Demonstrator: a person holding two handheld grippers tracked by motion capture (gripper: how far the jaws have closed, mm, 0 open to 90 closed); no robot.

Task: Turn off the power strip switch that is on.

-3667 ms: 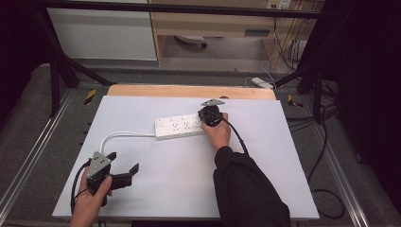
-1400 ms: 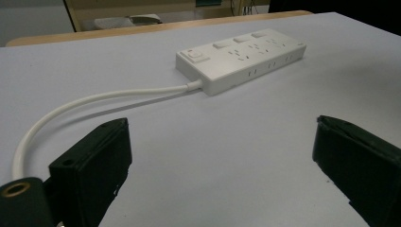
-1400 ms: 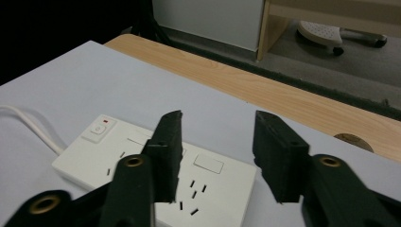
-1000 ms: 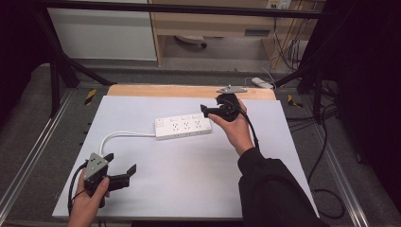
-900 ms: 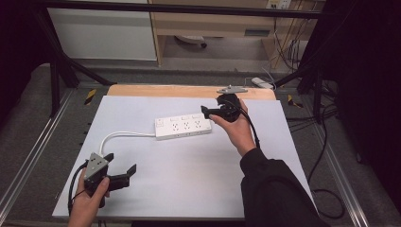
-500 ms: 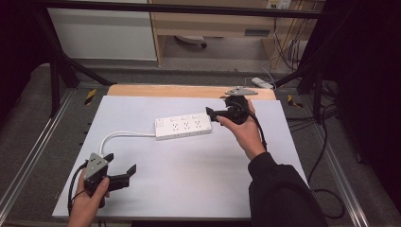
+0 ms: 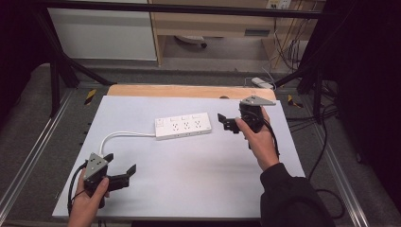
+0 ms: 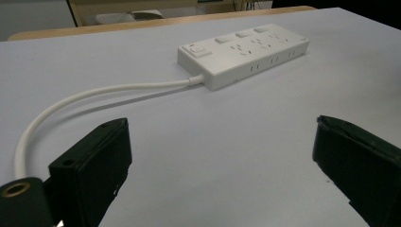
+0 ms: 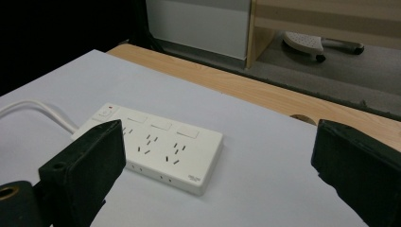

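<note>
Two claws wide, empty: right claw [image 7: 230, 124] just opened beside power strip [image 7: 183, 126] mid-counter near far edge; left claw [image 7: 124, 172] at near-left corner. Likely withdrawing; next, clear away.

Right gripper [image 7: 230, 124] off the power strip [image 7: 183, 126], now to its right, fingers newly apart, empty.

White work surface [image 7: 189, 189] on a wooden top, light wood edge [image 7: 189, 91] exposed along the far side. Metal frame rails [image 7: 28, 156] at left and right. Grey carpeted floor [image 7: 213, 73] beyond. White cabinet [image 7: 101, 33] at far left, wooden shelf unit [image 7: 213, 23] beside it, chair base [image 7: 189, 41] underneath. Loose cables [image 7: 288, 52] at far right. Dark surroundings on both sides; even overhead light.
</note>
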